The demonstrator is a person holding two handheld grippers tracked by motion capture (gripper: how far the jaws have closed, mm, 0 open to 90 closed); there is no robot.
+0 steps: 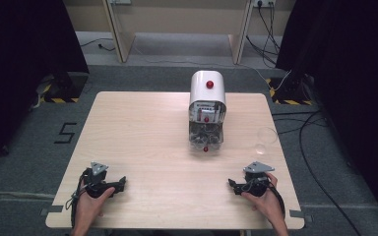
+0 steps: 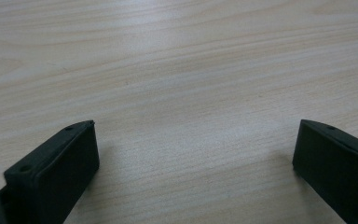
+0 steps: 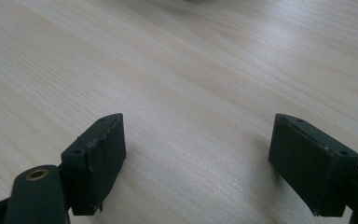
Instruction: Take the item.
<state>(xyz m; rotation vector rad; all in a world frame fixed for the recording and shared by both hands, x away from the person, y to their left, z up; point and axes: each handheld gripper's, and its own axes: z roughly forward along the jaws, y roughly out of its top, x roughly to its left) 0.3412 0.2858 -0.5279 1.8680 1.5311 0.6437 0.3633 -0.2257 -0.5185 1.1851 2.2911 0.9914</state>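
Note:
A white machine [image 1: 207, 93] with a red knob on top and a clear front section stands at the back middle of the pale wooden table [image 1: 142, 132]. A clear glass [image 1: 266, 138] stands to its right, near the table's right edge. My left gripper [image 1: 122, 183] rests at the front left, held by a hand, pointing right. In the left gripper view its jaws stand wide apart over bare wood, so the left gripper [image 2: 193, 149] is open and empty. My right gripper [image 1: 231, 185] rests at the front right, pointing left. The right gripper [image 3: 198, 149] is open too, nothing between its jaws.
Grey carpet surrounds the table, with cables [image 1: 305, 128] trailing at the right and a wooden frame [image 1: 123, 34] behind. Black curtains hang on both sides. Bare tabletop lies between the two grippers and the machine.

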